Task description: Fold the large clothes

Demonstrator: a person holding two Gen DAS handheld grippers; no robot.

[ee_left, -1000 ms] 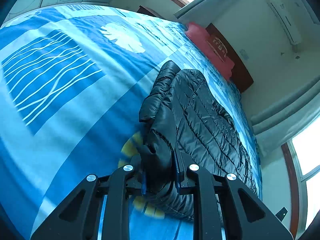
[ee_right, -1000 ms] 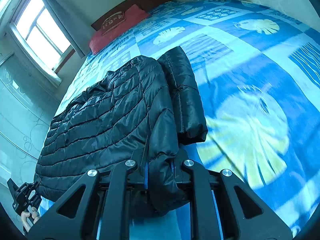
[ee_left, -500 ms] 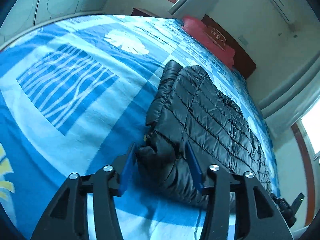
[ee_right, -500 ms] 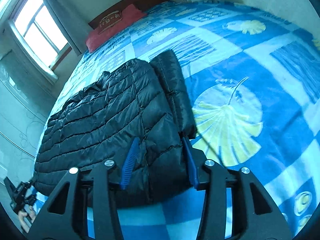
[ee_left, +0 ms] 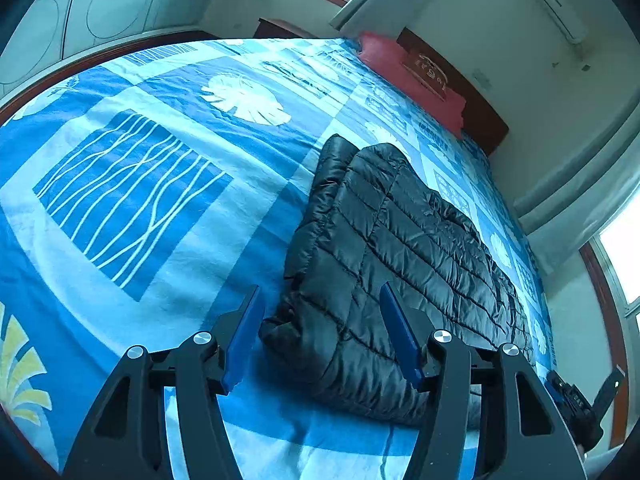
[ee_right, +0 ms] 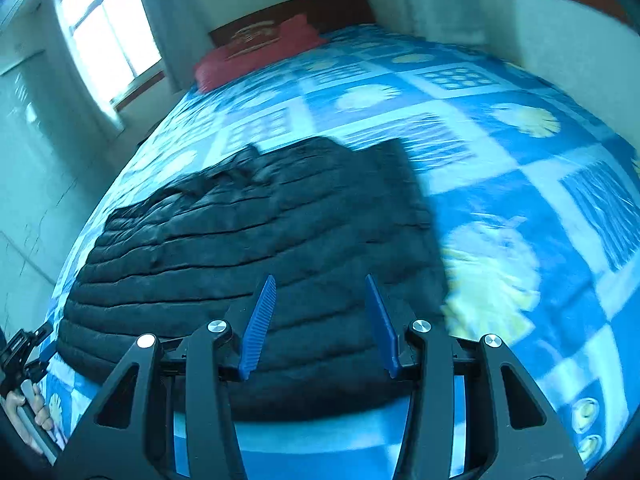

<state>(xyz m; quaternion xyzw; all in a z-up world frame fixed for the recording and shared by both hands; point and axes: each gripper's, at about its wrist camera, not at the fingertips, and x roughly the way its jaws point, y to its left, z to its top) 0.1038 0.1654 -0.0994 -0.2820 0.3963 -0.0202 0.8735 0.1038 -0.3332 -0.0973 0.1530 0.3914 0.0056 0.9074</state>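
Observation:
A black quilted down jacket (ee_left: 400,240) lies folded lengthwise on the blue patterned bed cover (ee_left: 160,200), one sleeve tucked along its left side. My left gripper (ee_left: 320,288) hovers at the jacket's near left corner. Its jaws are opening, and the corner sits between the blue pads (ee_left: 244,336) without being pressed. In the blurred right wrist view the jacket (ee_right: 240,240) fills the left half. My right gripper (ee_right: 320,277) stands open just above its near edge, holding nothing.
A red pillow (ee_left: 412,76) lies at the wooden headboard (ee_right: 292,8) at the far end. Blue cover (ee_right: 520,200) stretches to the jacket's right. A hand (ee_right: 28,408) with the other gripper shows at the lower left edge. A window (ee_right: 108,32) and walls surround the bed.
Both grippers let go of the jacket's near corners and opened. The right one rose and pulled back, and the left lifted slightly. The jacket now rests flat on the bed.

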